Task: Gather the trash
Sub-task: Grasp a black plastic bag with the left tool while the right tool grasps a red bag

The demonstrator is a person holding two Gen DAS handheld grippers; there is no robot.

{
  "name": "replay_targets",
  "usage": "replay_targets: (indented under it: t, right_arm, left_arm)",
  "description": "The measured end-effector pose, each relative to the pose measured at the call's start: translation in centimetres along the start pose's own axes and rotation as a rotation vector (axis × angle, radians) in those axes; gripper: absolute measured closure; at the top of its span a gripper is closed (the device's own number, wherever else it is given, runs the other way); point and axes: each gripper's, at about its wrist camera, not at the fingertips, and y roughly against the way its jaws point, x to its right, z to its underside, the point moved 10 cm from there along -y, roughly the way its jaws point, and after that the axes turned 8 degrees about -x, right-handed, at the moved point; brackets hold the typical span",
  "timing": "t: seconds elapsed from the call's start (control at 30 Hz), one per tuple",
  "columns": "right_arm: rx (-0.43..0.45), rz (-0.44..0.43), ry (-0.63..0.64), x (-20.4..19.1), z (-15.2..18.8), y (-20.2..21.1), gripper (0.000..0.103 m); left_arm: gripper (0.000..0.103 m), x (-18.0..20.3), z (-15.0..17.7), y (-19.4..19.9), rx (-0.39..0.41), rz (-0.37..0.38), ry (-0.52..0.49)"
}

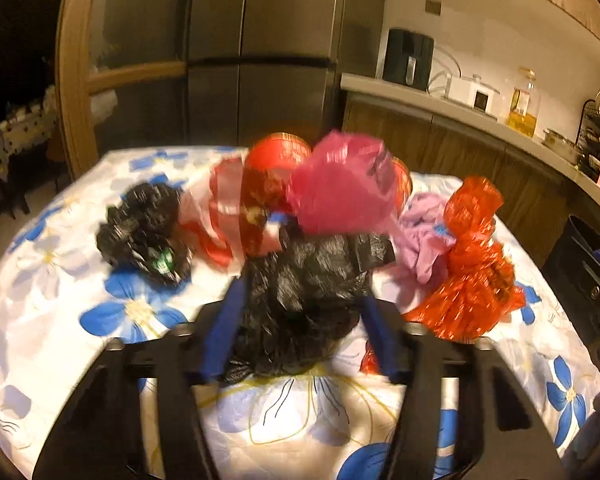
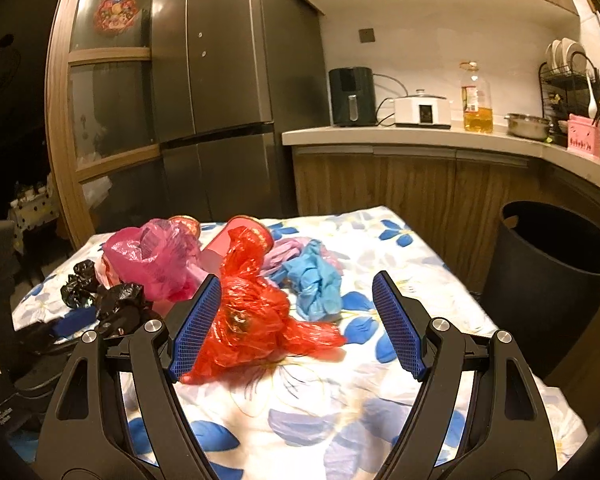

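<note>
Left wrist view puts your left gripper point(image 1: 304, 320) around a crumpled black bag point(image 1: 300, 300) near the front of the flowered tablecloth point(image 1: 52, 288). Its blue pads flank the bag on both sides, but the picture is smeared, so you cannot tell whether they press on it or only stand beside it. This view alone gives you a second black bag point(image 1: 144, 232) farther left, well apart from the first, and a red-and-white striped bag point(image 1: 224, 216) between them. Behind sit a pink bag point(image 1: 340, 188) and a lilac cloth-like wad point(image 1: 424, 240), with a red crinkled bag point(image 1: 472, 264) at the right.

The right wrist view gives you what the other does not: the whole black bin point(image 2: 548, 280) standing on the floor just off the table's right edge, and a blue glove wad point(image 2: 316, 284) lying on the cloth. Your right gripper point(image 2: 296, 328) is spread wide. The red crinkled bag point(image 2: 252, 320) lies between its fingers, touching the left pad point(image 2: 196, 324) and well clear of the right one. Here the left gripper shows only as a dark shape with blue at the left edge, next to black bags point(image 2: 100, 296).

Your count across both views: two black bags, one pink, one red crinkled, one striped, one lilac wad, one blue wad, and one bin. Red round containers point(image 1: 280, 152) poke up behind the pile; you cannot count them surely.
</note>
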Motion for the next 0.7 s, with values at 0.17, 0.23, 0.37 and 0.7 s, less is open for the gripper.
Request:
replay_targets:
  t: [0.17,0.23,0.37,0.7]
  right_arm:
    - [-0.035,-0.013,0.019,-1.2,0.6,-1.8,0.026]
    - [-0.053,-0.023,0.027,-1.8,0.9,-2.6,0.026]
    - [-0.079,-0.031,0.037,-2.6,1.6,-3.7,0.026]
    - [-0.14,-0.061,0.025,-3.3,2.7,-5.2,0.058]
  left_arm:
    - [0.093,-0.6,0.7,0.1,-0.022,0.039,0.023]
    - [0.094,-1.0,0.8,0.9,-0.006,0.044,0.03]
    - [0.094,-1.6,0.6,3.1,0.046,0.051,0.042]
    - [0.094,-1.7,-0.7,6.3,0.132,0.046,0.049]
